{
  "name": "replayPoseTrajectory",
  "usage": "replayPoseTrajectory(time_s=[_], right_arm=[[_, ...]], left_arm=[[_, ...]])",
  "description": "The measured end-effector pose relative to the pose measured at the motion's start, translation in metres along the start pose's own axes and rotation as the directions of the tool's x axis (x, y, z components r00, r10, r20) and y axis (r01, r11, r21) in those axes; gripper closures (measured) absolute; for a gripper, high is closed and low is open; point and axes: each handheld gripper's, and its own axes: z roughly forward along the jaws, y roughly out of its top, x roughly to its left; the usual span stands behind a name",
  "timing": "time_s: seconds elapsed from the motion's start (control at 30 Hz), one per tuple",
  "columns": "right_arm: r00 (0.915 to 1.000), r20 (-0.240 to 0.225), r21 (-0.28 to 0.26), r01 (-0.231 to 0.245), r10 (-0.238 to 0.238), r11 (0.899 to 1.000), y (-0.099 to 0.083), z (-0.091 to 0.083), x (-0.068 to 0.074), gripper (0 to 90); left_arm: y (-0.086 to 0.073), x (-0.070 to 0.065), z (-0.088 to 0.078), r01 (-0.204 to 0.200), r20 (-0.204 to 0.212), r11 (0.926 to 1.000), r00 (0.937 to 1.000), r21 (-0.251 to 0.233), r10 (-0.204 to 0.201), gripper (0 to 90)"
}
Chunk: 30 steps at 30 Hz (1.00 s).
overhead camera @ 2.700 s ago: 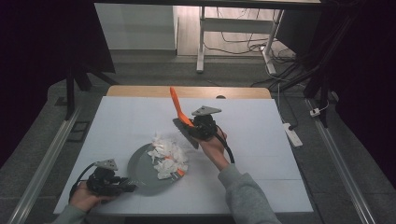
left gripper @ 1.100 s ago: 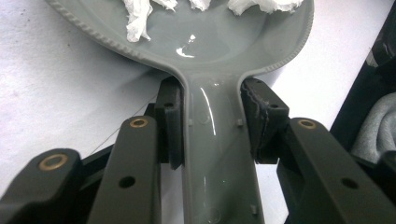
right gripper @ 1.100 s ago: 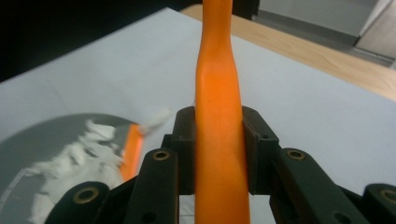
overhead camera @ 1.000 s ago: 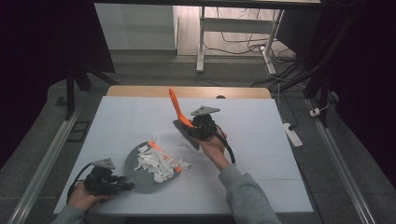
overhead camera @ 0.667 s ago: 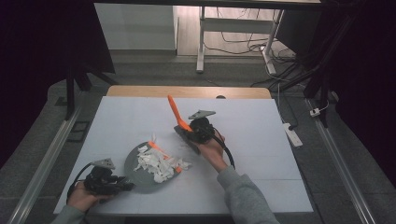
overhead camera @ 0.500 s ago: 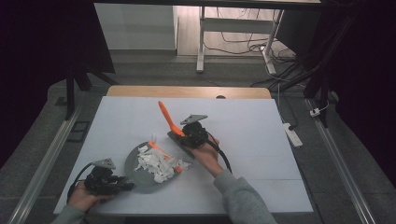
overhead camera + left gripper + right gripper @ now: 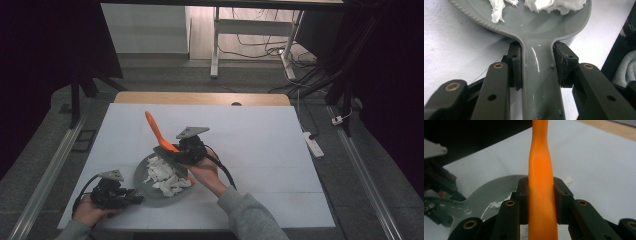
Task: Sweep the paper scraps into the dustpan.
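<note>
Gripping one grey pan [image 7: 150, 187] by its handle, the left gripper [image 7: 117, 192] sits near the counter's [image 7: 260, 145] front-left corner, jaws pinching the handle from both sides. One orange spatula [image 7: 157, 132] is clamped in the right gripper [image 7: 187, 150], handle slanting up and back, its lower end at the pan's far-right rim. Approx. a dozen torn white paper scraps [image 7: 165, 175] lie piled inside the pan; exact count unclear. Pan rests well inside the counter edge, w/ broad bare white surface to the right and rear.
</note>
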Motion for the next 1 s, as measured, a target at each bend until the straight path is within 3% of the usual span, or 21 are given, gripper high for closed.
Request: replayPoseTrajectory(time_s=[0.2,0.37,0.77,1.0], right_arm=[[0.9974,0.055,-0.058,-0.043,0.046,0.997,0.001,-0.014,-0.023,70.3],[0.9929,0.103,-0.052,-0.053,0.058,0.997,0.004,-0.011,-0.038,70.3],[0.9852,0.171,0.061,-0.008,-0.002,0.998,0.026,0.039,-0.058,70.3],[0.9863,0.163,0.142,-0.004,-0.02,0.99,0.033,0.071,-0.06,70.3]], left_arm=[[-0.003,0.002,-0.003,0.023,-0.012,0.9996,0.9997,-0.014,-0.023,61.6],[-0.007,0.008,-0.009,0.054,-0.027,0.9981,0.9981,-0.028,-0.055,61.6],[-0.006,0.018,-0.009,0.064,-0.017,0.9973,0.9978,-0.035,-0.064,61.6],[-0.005,0.023,-0.009,0.067,-0.002,0.9969,0.9978,-0.041,-0.067,61.6]])
